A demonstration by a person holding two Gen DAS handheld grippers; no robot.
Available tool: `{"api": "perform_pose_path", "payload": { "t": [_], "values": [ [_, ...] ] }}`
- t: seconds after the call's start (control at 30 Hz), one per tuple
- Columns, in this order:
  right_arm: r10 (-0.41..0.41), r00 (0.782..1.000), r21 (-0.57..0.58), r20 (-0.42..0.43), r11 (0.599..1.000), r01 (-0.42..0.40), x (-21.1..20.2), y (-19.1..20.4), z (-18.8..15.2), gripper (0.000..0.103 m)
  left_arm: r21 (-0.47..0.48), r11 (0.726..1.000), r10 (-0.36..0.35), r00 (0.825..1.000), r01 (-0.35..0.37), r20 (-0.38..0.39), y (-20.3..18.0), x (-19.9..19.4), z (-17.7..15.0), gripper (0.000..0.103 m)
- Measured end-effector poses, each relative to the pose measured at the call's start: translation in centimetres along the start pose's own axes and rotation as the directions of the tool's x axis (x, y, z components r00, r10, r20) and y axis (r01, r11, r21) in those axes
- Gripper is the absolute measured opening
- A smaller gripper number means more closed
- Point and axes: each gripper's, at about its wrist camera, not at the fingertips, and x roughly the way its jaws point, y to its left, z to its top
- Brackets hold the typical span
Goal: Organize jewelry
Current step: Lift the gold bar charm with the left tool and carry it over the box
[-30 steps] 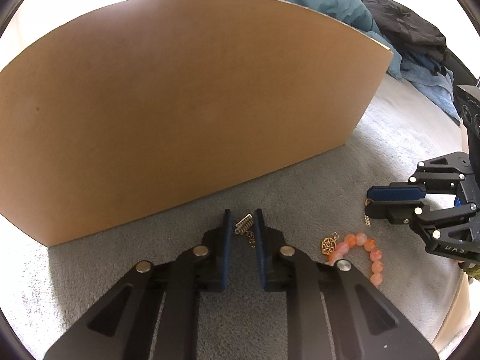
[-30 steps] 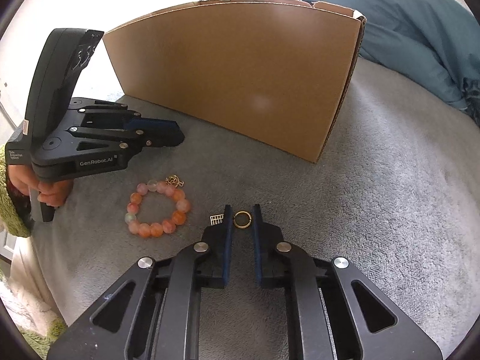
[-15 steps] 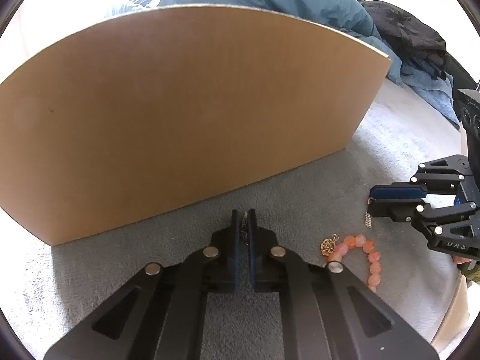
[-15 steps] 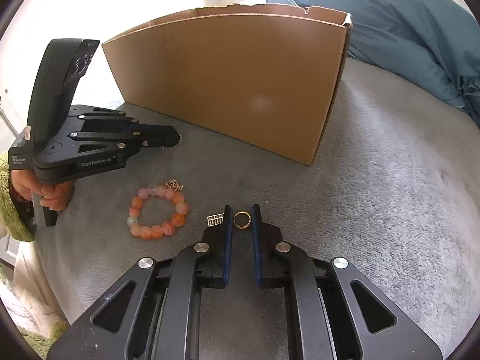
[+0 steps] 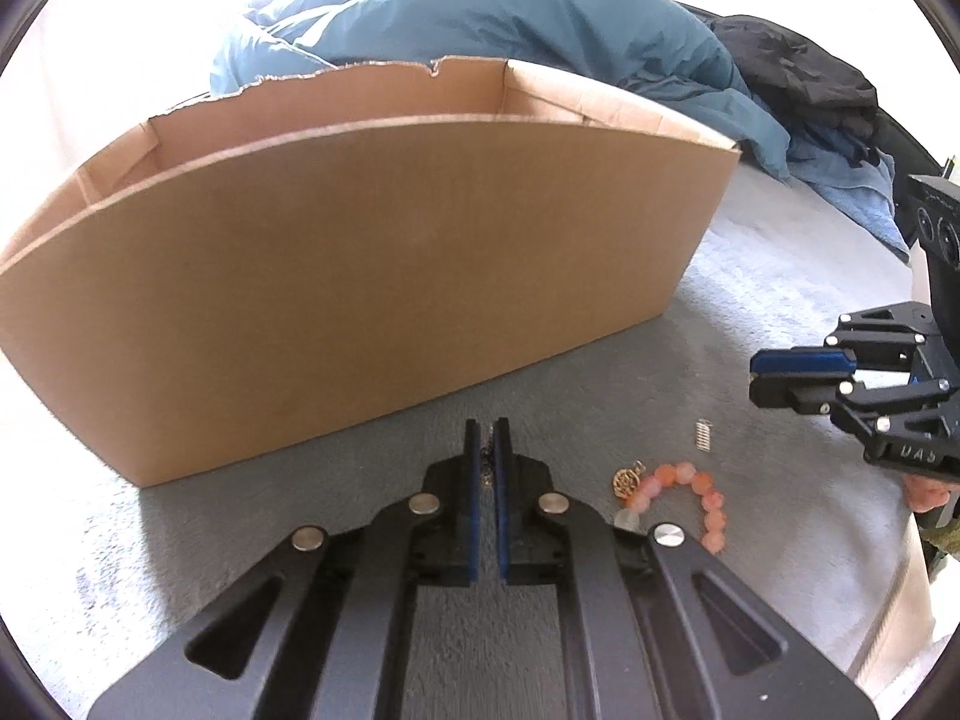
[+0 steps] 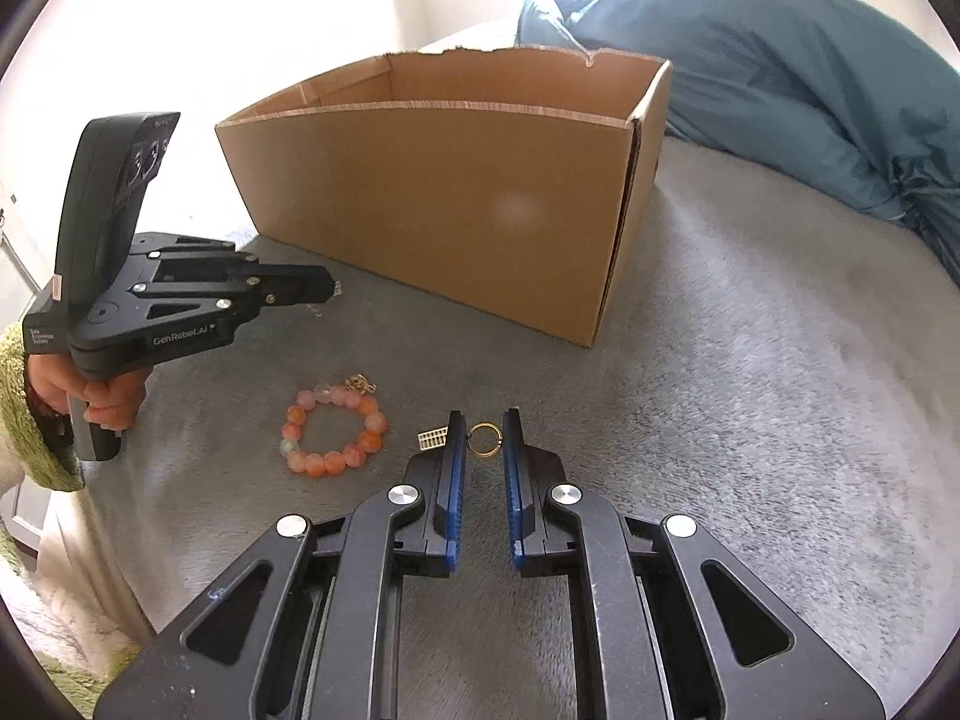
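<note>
1. The left gripper (image 5: 486, 450) was clamped on a small chain earring (image 5: 489, 461).
2. The right gripper (image 6: 483, 441) pinched a gold ring (image 6: 483, 438).
3. A bead bracelet (image 6: 331, 429) lay on the grey blanket (image 6: 750, 390), before the cardboard box (image 6: 456, 204).

The left gripper (image 5: 486, 447) points steeply downward with its jaws closed tight on a small chain earring (image 5: 489, 457), and in the right wrist view it (image 6: 333, 288) is seen from the side, gripped by a hand (image 6: 90, 397) whose wrist is covered by a fuzzy green sleeve (image 6: 27, 414). The right gripper (image 6: 482, 443) tilts down at much the same angle, its blue-padded fingers (image 6: 454, 462) clamping a gold ring (image 6: 483, 439) between them (the ring spans the narrow gap, touching both pads). From the left wrist view the right gripper (image 5: 757, 377) reaches in from the right edge, with a little of the holding hand (image 5: 927, 492) visible beneath it.
</note>
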Motion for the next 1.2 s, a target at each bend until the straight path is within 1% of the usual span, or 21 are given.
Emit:
{"api": "perform_pose_path", "payload": {
  "t": [0.1,0.2,0.4,0.5,0.6,0.73,0.83,0.97,1.1,1.2],
  "values": [
    [0.004,1.000,0.003,0.023,1.000,-0.004,-1.5,0.1,0.2,0.010,-0.002,1.000,0.003,1.000,-0.003,0.013,0.0,-1.0,0.0,0.003],
    [0.004,0.999,-0.008,0.053,1.000,-0.004,-3.1,0.5,0.7,0.010,0.002,1.000,0.004,0.999,-0.004,0.046,0.0,-3.0,0.1,0.003],
    [0.018,0.992,-0.041,0.125,0.999,-0.013,-6.2,1.3,3.0,0.010,0.021,1.000,-0.004,0.992,0.001,0.124,-0.1,-7.2,1.4,0.003],
    [0.032,0.985,-0.064,0.172,0.998,-0.021,-7.9,1.6,5.3,0.010,0.037,0.999,-0.017,0.984,0.011,0.175,-0.3,-9.5,2.9,0.003],
    [0.047,0.976,-0.081,0.211,0.996,-0.030,-8.7,1.7,7.6,0.010,0.051,0.999,-0.031,0.973,0.020,0.227,-0.2,-11.3,5.2,0.003],
    [0.055,0.971,-0.089,0.231,0.995,-0.036,-8.3,1.2,10.9,0.010,0.040,0.999,-0.035,0.966,0.025,0.255,0.3,-11.4,8.3,0.003],
    [0.065,0.978,-0.076,0.199,0.996,-0.051,-6.4,0.3,13.1,0.010,0.015,0.999,-0.036,0.972,0.033,0.231,1.2,-9.5,10.5,0.003],
    [0.072,0.989,-0.055,0.126,0.996,-0.065,-2.9,-1.0,15.3,0.010,-0.025,0.999,-0.041,0.986,0.046,0.161,2.5,-5.7,12.8,0.003],
    [0.071,0.995,-0.037,0.064,0.997,-0.068,-0.1,-2.0,16.3,0.010,-0.071,0.997,-0.022,0.997,0.028,0.074,3.9,-1.4,14.5,0.003],
    [0.077,0.997,-0.015,0.032,0.997,-0.077,1.5,-2.7,16.7,0.011,-0.093,0.996,-0.013,1.000,0.014,0.017,4.6,0.7,14.9,0.004]
  ]
}}
